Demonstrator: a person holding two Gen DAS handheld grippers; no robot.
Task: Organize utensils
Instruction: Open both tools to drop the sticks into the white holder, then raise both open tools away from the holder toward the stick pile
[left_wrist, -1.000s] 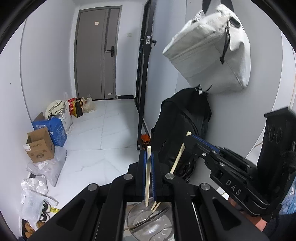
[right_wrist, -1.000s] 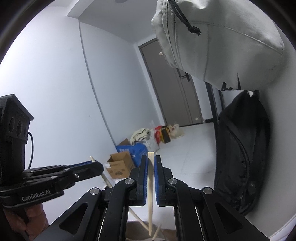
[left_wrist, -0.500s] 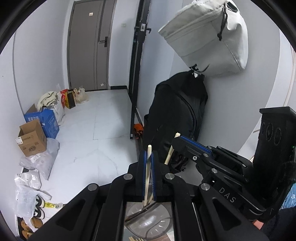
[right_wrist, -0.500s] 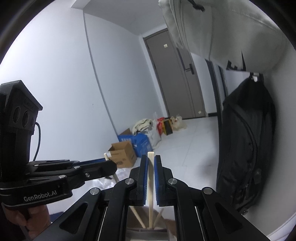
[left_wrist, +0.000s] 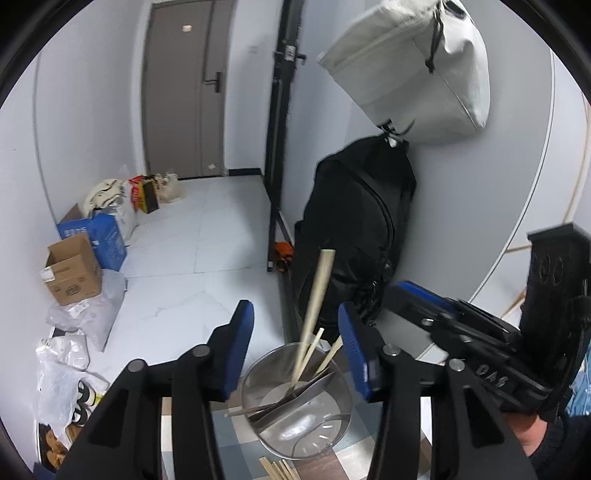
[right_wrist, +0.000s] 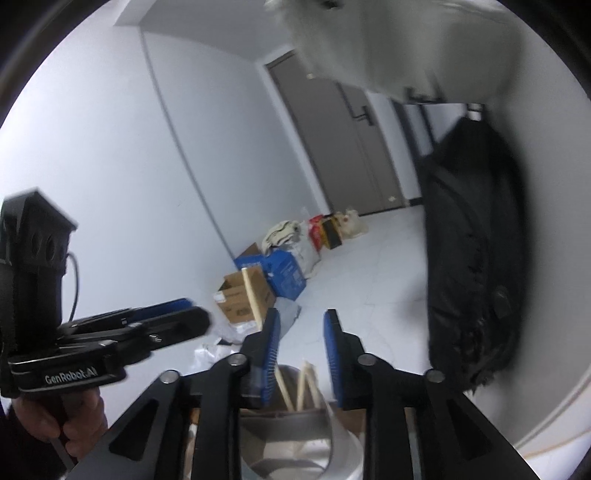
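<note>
The left tongs (left_wrist: 295, 339) are opening, their blue pads spread, and a pale wooden chopstick (left_wrist: 317, 295) stands tilted between them, touching neither pad; its lower end sits in the round steel utensil cup (left_wrist: 334, 439) directly below. The right tongs (right_wrist: 301, 354) are opening too, with nothing pinched: the tips of more chopsticks (right_wrist: 308, 384) show low in the gap, standing in the same cup (right_wrist: 273, 417). Another chopstick (right_wrist: 253, 295) leans just left of the right tongs' left pad, and whether it touches I cannot tell. The release looks nearly complete. To do it well, I would let both pairs of pads clear the sticks fully before lifting, then draw straight up and back so no pad drags a stick over the rim. Below the left tongs, beside the cup, several loose chopsticks (left_wrist: 279, 470) lie on the chequered worktop (left_wrist: 236, 428), probably next to gather.
</note>
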